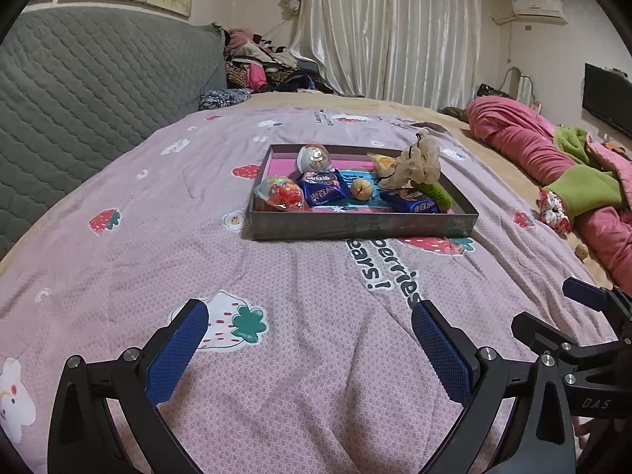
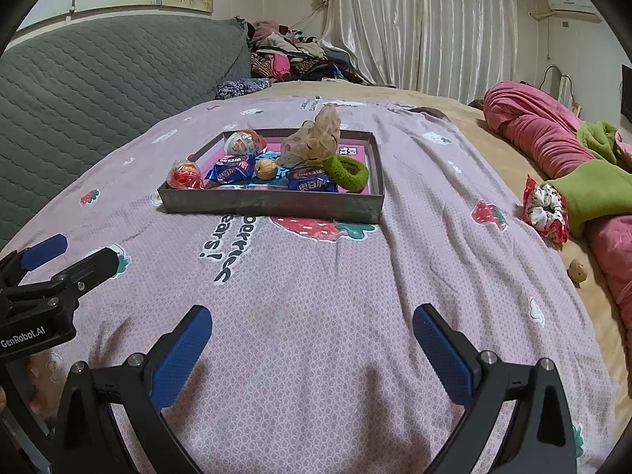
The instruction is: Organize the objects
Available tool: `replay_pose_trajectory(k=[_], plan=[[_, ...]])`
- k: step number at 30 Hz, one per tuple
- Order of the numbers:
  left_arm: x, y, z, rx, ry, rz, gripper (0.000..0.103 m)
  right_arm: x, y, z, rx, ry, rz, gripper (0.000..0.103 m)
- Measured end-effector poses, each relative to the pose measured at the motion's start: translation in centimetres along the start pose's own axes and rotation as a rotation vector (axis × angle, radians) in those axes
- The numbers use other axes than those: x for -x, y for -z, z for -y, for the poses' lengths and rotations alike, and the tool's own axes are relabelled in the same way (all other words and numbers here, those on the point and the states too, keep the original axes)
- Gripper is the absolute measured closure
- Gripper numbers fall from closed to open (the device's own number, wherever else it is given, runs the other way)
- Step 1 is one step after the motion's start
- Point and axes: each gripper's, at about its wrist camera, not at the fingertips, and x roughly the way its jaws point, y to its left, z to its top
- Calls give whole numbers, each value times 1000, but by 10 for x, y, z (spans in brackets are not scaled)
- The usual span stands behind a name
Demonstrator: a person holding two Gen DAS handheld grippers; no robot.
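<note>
A shallow grey box (image 1: 355, 227) (image 2: 272, 202) with a pink floor sits on the pink strawberry bedspread. Inside lie two blue snack packets (image 1: 322, 189) (image 2: 231, 170), a walnut (image 1: 361, 189) (image 2: 265, 168), two wrapped round sweets (image 1: 281, 193) (image 2: 183, 175), a beige scrunchie (image 1: 414, 162) (image 2: 316, 138) and a green scrunchie (image 1: 434, 195) (image 2: 347, 172). A floral scrunchie (image 2: 547, 213) (image 1: 553, 209) and a second walnut (image 2: 577, 270) (image 1: 581, 251) lie off to the right. My left gripper (image 1: 310, 322) and right gripper (image 2: 312, 324) hover open and empty over the bedspread, well short of the box.
A grey quilted headboard (image 1: 79, 91) runs along the left. Rolled pink and green blankets (image 2: 553, 138) lie at the bed's right side. A pile of clothes (image 1: 268, 63) and white curtains stand at the back. The other gripper shows at each view's edge.
</note>
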Motion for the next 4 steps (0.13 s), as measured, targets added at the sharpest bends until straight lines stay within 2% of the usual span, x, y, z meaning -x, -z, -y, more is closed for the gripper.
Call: replay_pose_trajectory(k=[4], plan=[[0,1,0,-1,-7,-5,0,-2,1,1,3,1,-5,0]])
